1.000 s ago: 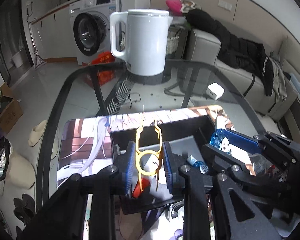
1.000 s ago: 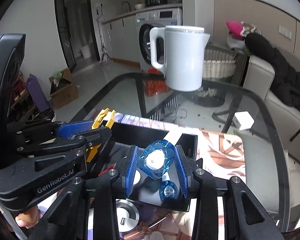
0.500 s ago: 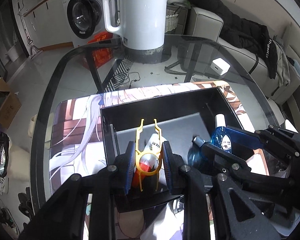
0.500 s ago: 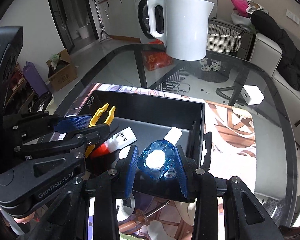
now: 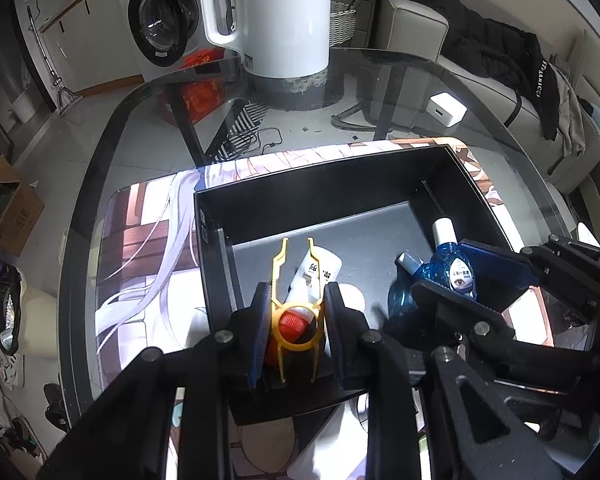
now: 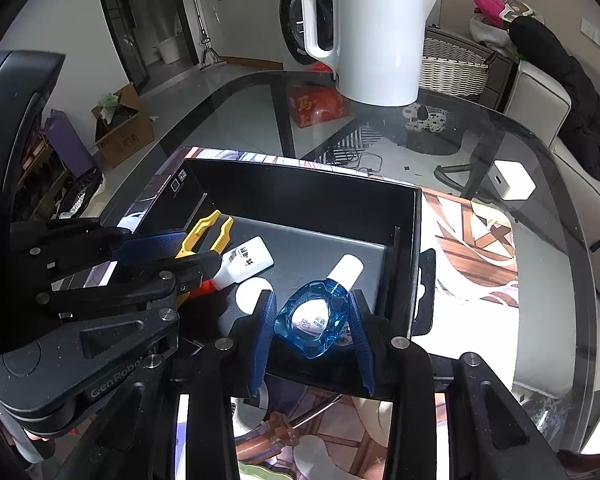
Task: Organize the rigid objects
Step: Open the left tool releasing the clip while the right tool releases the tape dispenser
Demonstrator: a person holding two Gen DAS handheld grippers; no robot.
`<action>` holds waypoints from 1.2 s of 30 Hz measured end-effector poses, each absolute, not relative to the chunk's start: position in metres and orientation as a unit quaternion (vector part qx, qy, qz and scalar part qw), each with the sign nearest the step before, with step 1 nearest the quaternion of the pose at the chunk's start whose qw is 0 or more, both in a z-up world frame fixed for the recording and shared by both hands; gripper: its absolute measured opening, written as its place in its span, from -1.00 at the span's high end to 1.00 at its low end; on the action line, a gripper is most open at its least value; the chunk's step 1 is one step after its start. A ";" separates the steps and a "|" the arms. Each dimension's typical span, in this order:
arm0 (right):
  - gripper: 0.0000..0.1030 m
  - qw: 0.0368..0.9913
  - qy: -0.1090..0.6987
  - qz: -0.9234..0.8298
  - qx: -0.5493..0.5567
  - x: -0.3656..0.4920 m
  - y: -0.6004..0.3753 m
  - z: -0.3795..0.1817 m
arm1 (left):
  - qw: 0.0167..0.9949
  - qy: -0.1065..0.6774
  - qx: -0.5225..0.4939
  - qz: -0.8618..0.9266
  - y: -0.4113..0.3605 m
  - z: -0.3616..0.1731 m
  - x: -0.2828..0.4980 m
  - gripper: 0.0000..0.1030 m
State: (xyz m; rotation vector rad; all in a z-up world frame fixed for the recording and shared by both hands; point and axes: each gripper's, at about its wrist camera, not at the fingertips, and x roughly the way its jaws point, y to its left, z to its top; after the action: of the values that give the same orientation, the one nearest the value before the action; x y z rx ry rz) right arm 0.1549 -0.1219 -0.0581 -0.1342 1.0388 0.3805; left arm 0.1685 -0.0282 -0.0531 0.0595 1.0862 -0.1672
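A black open box (image 5: pixel 332 168) (image 6: pixel 300 184) sits on a printed mat on the glass table. My left gripper (image 5: pixel 296 316) is shut on a yellow plastic clip (image 5: pixel 296 280), held over the box's near left part; the clip (image 6: pixel 206 232) also shows in the right wrist view. Under it lies a white bottle with a red cap (image 5: pixel 318 270) (image 6: pixel 248 260). My right gripper (image 6: pixel 312 320) is shut on a blue bottle with a white cap (image 6: pixel 316 314) (image 5: pixel 448 264), held over the box's near right part.
A white kettle (image 5: pixel 276 16) (image 6: pixel 376 36) stands on the far side of the table. A small white charger block (image 5: pixel 448 108) (image 6: pixel 514 180) lies at the right. A white round object (image 6: pixel 250 294) lies on the box floor. Tools lie below the box's near wall (image 6: pixel 280 432).
Both grippers have moved forward and down over the box, each holding its object. The kettle and box look closer.
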 end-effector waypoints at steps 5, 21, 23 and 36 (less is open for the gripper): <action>0.27 0.849 0.493 0.179 -0.067 0.155 -0.122 -0.058 | 0.854 0.514 0.031 -0.079 -0.029 -0.054 0.168 0.51; 0.24 0.872 0.457 0.163 -0.072 0.142 -0.132 -0.040 | 0.883 0.461 0.028 -0.082 -0.025 -0.029 0.152 0.05; 0.24 0.879 0.443 0.163 -0.064 0.137 -0.136 -0.034 | 0.892 0.444 0.023 -0.085 -0.024 -0.021 0.148 0.04; 0.19 0.930 0.314 0.180 -0.063 0.079 -0.147 0.021 | 0.928 0.354 0.017 -0.113 -0.018 0.024 0.098 -0.01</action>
State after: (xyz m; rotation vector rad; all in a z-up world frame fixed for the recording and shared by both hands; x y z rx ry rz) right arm 0.0785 -0.1465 0.0207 -0.1298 0.6436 0.3695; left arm 0.0979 -0.0182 0.0238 0.0349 0.7249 -0.2323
